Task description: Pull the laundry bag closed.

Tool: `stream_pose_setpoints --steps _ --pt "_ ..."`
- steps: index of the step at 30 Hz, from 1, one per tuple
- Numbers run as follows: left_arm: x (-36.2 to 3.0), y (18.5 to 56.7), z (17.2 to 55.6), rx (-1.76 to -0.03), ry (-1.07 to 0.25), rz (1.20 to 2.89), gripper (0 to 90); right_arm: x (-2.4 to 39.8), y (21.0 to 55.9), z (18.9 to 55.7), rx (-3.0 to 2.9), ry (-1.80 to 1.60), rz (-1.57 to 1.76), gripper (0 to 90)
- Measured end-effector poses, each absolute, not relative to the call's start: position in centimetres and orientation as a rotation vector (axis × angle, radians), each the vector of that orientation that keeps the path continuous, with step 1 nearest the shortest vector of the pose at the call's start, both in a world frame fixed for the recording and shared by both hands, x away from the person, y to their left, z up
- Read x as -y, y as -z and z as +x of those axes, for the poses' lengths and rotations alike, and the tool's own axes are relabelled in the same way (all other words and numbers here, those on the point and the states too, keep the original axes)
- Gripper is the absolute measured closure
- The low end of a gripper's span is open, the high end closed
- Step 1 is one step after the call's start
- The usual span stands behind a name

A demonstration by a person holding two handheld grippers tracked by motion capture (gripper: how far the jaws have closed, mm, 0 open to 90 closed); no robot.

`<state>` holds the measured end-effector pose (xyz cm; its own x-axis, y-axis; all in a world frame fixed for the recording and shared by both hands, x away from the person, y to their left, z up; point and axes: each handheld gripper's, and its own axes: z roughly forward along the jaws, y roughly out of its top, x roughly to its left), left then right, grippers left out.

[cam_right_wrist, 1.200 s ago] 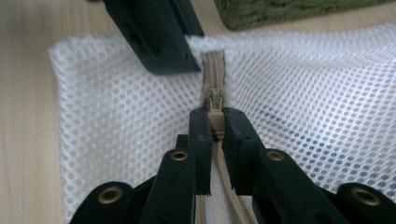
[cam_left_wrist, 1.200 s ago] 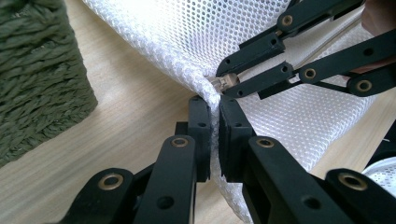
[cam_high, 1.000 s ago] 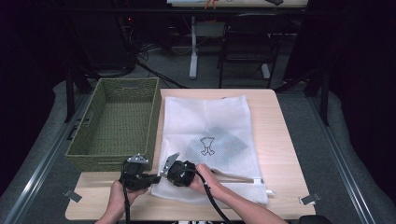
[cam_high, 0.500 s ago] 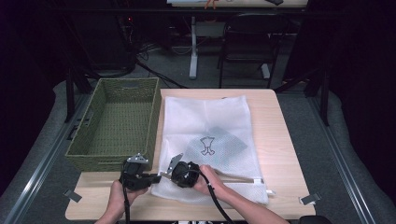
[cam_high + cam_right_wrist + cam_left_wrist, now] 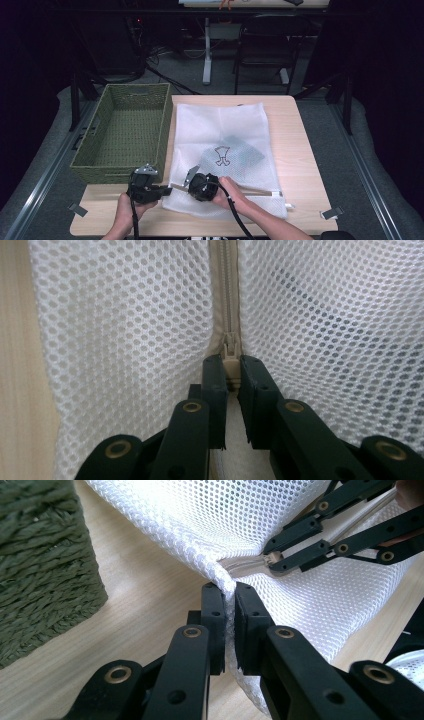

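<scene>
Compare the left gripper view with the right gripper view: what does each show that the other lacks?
Left gripper view alone: the left gripper shut on the corner of the mesh bag, the green woven basket beside it, and the right gripper pinching the zipper end farther off. Right gripper view alone: the zipper pull up close, clamped between that gripper's jaws, with the closed teeth running on. Both: white mesh and the wooden table.

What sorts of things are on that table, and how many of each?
White mesh laundry bag: 1
Green woven basket: 1
Folded garment inside the bag: 1
Hand-held grippers: 2, left gripper and right gripper
Total: 5
</scene>
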<state>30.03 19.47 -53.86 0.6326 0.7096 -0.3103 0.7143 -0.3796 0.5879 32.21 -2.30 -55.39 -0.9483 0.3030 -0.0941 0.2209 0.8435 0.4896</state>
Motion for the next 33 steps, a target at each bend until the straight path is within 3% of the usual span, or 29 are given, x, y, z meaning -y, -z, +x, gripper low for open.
stream_pose_setpoints --steps 33 --pt "-19.6 53.9 30.0 -1.106 0.007 2.154 84.9 5.0 54.5 32.3 -2.855 -0.661 0.39 81.9"
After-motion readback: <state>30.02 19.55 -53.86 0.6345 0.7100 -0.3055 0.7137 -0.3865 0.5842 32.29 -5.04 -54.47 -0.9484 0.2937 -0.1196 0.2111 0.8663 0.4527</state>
